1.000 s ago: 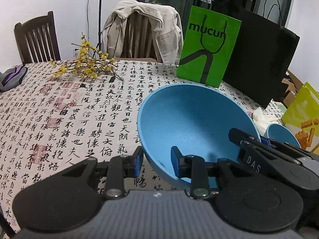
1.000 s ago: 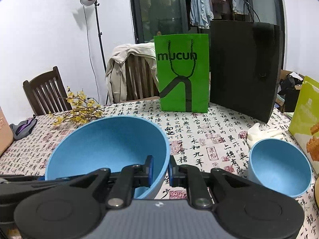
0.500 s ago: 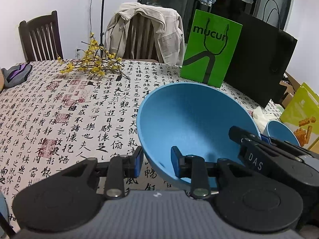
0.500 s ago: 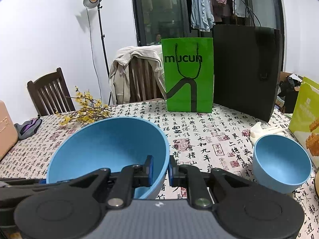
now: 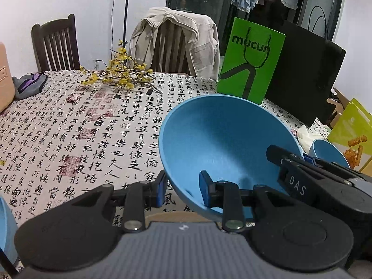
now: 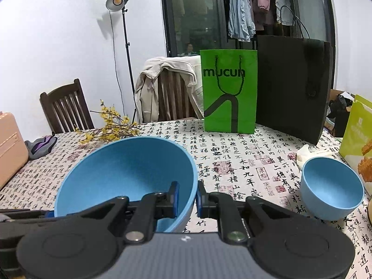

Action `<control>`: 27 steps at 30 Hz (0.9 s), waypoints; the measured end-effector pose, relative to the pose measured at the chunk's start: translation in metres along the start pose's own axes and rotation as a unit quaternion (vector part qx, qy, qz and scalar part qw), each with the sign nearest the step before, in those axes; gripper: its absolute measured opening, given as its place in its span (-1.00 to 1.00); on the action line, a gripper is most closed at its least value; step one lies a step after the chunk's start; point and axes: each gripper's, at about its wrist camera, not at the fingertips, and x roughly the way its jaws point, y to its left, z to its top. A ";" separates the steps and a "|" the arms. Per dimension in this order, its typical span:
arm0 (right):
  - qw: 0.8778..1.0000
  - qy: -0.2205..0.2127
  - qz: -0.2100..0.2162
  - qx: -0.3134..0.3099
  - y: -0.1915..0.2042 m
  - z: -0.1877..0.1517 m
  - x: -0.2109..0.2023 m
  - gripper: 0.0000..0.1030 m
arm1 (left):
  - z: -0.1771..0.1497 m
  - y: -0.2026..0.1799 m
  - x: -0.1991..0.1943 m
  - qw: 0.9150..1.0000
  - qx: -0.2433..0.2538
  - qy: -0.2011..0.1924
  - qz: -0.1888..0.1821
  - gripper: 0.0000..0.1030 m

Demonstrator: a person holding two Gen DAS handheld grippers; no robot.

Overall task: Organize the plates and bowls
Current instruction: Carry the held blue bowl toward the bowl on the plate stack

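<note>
A large blue bowl (image 5: 223,144) (image 6: 125,169) hangs tilted above the table, held at its rim from two sides. My left gripper (image 5: 183,189) is shut on the bowl's near-left rim, one finger inside and one outside. My right gripper (image 6: 187,196) is shut on the right rim in the same way; it also shows in the left wrist view (image 5: 304,158). A small blue bowl (image 6: 332,193) (image 5: 325,151) stands upright on the table to the right, apart from both grippers.
The tablecloth (image 5: 69,127) is printed with calligraphy. A green bag (image 6: 230,90) and a black bag (image 6: 290,86) stand at the back, yellow flowers (image 5: 121,76) and a peach case (image 6: 9,144) to the left, a snack package (image 6: 358,139) at the right. Another blue rim (image 5: 5,227) shows at the left edge.
Both grippers have carried the large bowl leftward over the table; the bags and chairs slid right in view and the peach case came in. Both grips are unchanged.
</note>
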 end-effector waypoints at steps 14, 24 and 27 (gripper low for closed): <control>1.000 -0.002 0.019 -0.007 0.028 -0.013 -0.012 -0.72 | -0.014 0.030 -0.025 1.000 -0.010 -0.014 0.006 -0.41; 0.999 -0.003 0.043 -0.015 0.054 -0.021 -0.016 -0.72 | -0.020 0.059 -0.037 0.999 -0.030 -0.022 0.017 -0.41; 0.999 -0.003 0.049 -0.019 0.062 -0.024 -0.016 -0.72 | -0.022 0.067 -0.040 0.999 -0.034 -0.024 0.022 -0.41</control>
